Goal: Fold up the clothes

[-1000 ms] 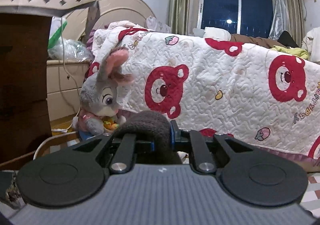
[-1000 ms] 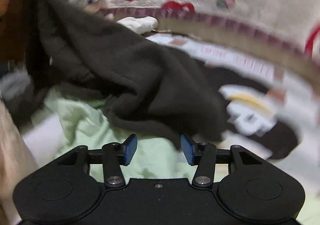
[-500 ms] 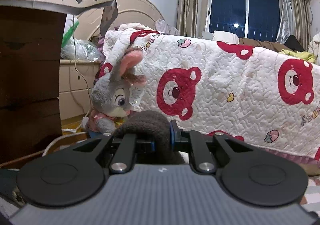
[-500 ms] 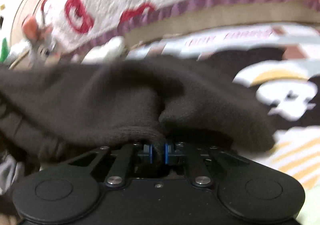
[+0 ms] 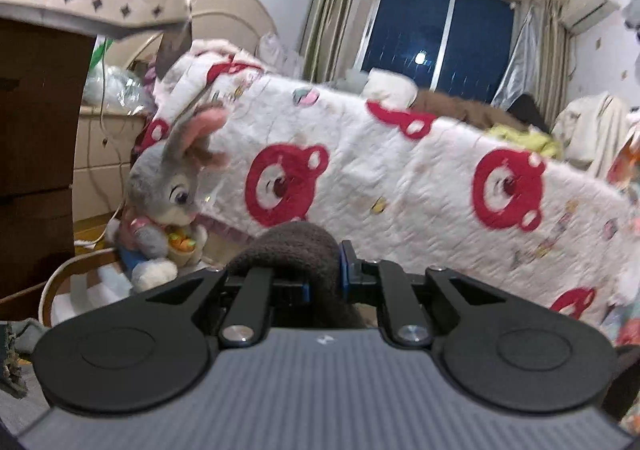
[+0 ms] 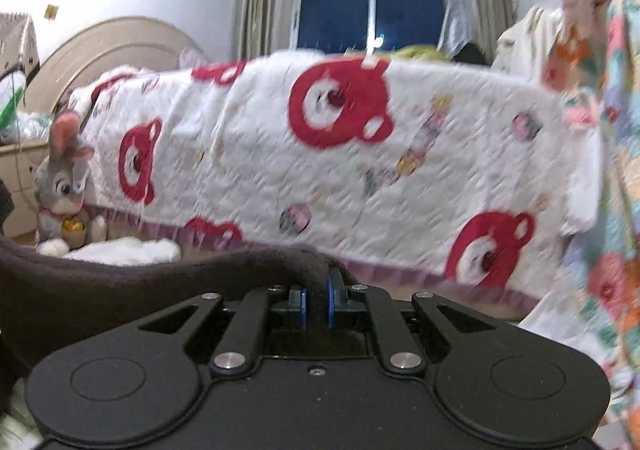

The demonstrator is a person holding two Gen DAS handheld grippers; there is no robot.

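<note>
Folding is judged barely begun; a dark knit garment (image 5: 296, 250) is pinched in the left gripper (image 5: 324, 282), jaws closed on a bunched fold, and the same garment (image 6: 120, 282) is clamped in the right gripper (image 6: 316, 302), cloth stretching away to the left; both are held up facing the bear quilt (image 6: 340, 154); no fold is seen made; spreading and folding are left.

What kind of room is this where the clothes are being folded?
Most likely a home bedroom: a bed under a white quilt with red bears, a curved headboard, a curtained window dark with night, and a plush rabbit on the floor.
</note>
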